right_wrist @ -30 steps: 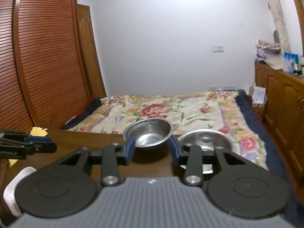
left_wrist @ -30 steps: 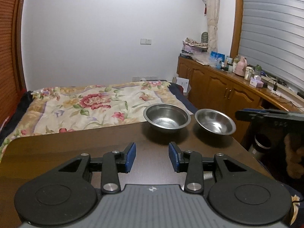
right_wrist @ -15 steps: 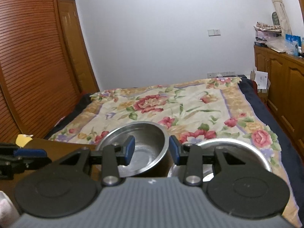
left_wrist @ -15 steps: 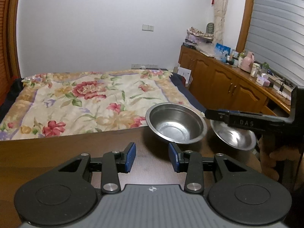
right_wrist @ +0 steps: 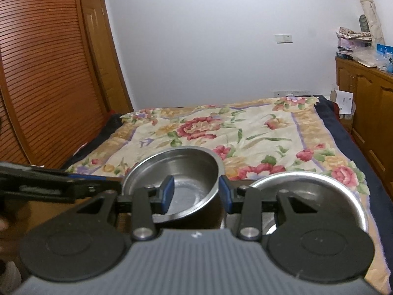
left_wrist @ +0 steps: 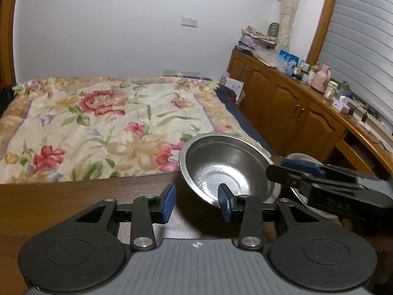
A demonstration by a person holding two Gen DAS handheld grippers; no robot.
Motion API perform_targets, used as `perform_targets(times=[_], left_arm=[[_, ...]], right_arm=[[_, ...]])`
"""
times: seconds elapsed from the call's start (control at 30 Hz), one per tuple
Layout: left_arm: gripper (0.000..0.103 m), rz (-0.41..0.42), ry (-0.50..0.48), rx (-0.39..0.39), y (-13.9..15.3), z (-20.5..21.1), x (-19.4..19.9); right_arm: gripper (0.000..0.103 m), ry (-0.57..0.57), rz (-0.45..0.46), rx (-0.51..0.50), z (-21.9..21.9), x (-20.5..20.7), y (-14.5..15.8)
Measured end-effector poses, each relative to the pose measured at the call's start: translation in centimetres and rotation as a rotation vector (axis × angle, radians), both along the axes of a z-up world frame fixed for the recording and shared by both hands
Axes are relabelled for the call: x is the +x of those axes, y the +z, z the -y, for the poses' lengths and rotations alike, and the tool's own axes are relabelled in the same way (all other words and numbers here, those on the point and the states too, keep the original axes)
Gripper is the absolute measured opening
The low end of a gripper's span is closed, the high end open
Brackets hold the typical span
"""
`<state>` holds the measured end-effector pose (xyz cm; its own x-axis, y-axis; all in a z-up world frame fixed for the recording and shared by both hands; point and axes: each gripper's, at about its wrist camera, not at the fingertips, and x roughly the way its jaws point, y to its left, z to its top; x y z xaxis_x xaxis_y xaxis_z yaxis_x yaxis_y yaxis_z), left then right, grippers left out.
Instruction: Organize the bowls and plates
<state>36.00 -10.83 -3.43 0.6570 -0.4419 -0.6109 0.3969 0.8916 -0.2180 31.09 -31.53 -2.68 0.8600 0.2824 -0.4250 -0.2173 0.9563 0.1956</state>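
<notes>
1. Rear wall (right_wrist: 208,49): plain white, with a wall switch (right_wrist: 283,38)
2. Bed (left_wrist: 110,127): floral cover, set against the rear wall
3. Louvred wooden doors (right_wrist: 44,73): left side of the room
4. Wooden cabinets (left_wrist: 294,113): right side, top crowded with small items
5. Slatted window blind (left_wrist: 363,36): above the cabinets

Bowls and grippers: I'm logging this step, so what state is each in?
Right gripper: open, fingers straddling the deep bowl's rim.
Left gripper: open, holding nothing.
Deep bowl: empty, looks tilted, not yet clamped.
Shallow bowl: empty, upright on the table, beside the deep bowl.
</notes>
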Motion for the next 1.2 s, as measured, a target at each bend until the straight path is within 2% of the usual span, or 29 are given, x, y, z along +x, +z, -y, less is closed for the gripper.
perform_targets(times=[0.33, 0.47, 0.93, 1.0, 1.1, 1.2], left_arm=[[0.037, -0.042, 0.001, -0.014, -1.0, 0.8, 1.7], [0.028, -0.053, 0.001, -0.017, -1.1, 0.9, 1.7], [0.023, -0.054, 0.024, -0.005, -1.4, 0.1, 1.3], [0.022, -0.055, 0.022, -0.002, -1.5, 0.1, 1.3], [0.021, -0.059, 0.022, 0.008, -1.7, 0.0, 1.2], [0.020, -0.064, 0.023, 0.012, -1.7, -0.4, 0.9]], right_arm=[[0.041, 0.024, -0.003, 0.014, 0.0, 0.2, -0.1], [0.041, 0.026, -0.025, 0.016, 0.2, 0.5, -0.4], [0.042, 0.078, -0.085, 0.072, -0.3, 0.7, -1.3], [0.040, 0.090, -0.094, 0.076, -0.4, 0.8, -1.4], [0.027, 0.101, -0.103, 0.072, -0.6, 0.7, -1.5], [0.023, 0.107, -0.106, 0.090, -0.3, 0.6, -1.4]])
